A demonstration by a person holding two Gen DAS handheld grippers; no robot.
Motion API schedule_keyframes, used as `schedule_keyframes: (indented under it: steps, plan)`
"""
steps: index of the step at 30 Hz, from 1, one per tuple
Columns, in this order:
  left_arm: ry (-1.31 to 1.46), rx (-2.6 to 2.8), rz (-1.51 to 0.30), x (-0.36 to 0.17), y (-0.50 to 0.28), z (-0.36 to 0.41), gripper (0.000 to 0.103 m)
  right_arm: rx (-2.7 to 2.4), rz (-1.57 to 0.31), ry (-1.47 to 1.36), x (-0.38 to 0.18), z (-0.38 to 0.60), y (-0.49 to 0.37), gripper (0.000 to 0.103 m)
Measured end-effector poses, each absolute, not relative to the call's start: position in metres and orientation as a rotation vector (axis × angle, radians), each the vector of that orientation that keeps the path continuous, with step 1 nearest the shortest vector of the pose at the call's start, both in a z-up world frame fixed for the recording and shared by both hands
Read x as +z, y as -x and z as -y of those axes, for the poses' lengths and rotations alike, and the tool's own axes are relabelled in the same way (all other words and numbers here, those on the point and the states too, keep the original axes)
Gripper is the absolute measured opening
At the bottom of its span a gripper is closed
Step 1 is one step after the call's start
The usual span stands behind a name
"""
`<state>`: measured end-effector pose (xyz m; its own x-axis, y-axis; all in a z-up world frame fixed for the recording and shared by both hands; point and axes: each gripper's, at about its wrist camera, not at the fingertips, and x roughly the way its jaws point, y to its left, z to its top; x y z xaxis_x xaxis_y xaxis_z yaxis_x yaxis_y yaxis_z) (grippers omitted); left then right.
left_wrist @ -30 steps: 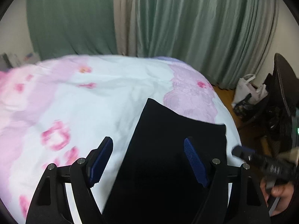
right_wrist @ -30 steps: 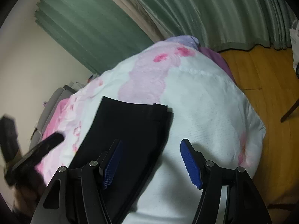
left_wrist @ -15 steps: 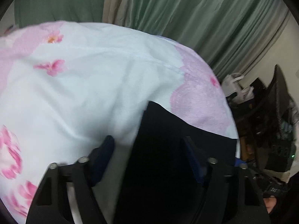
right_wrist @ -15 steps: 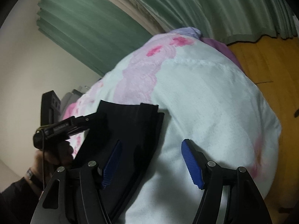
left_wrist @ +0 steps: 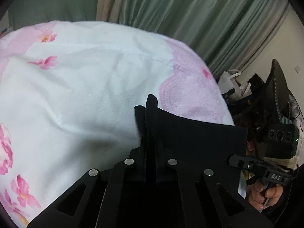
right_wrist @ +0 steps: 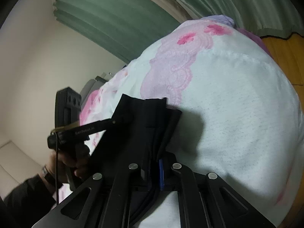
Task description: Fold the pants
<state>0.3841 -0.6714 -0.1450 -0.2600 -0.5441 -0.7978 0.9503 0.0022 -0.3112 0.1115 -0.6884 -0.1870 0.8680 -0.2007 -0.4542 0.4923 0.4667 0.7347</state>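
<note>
Both grippers were spread wide 0.5 s ago; now both are pressed together on the black pants [left_wrist: 199,133]. The left gripper [left_wrist: 150,133] pinches the pants' left edge, and a fold of cloth stands up between its fingers. The right gripper [right_wrist: 155,161] pinches the right edge, where layers bunch up vs. lying flat before. The pants lie on the floral blanket [left_wrist: 85,85], near its front edge.
</note>
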Motion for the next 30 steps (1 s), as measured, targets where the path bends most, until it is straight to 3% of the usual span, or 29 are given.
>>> schedule_keyframes:
  steps: [10,17,23,30]
  plan:
    - [-0.344,-1.665,-0.805,-0.055,-0.392,0.586,0.007,-0.318,-0.216,-0.737,-0.095,0.625,-0.103,0.006]
    - [-0.209,-1.595,-0.678,0.0,-0.407,0.443,0.007,-0.141,-0.175,-0.511,-0.033,0.53,-0.113,0.006]
    - [-0.09,-1.496,-0.653,-0.004,-0.406,0.325,0.007,0.051,-0.186,-0.372,-0.009,0.438,-0.126,0.006]
    - [0.006,-1.337,-0.74,-0.057,-0.414,0.206,0.008,0.259,-0.289,-0.151,-0.03,0.317,-0.146,0.006]
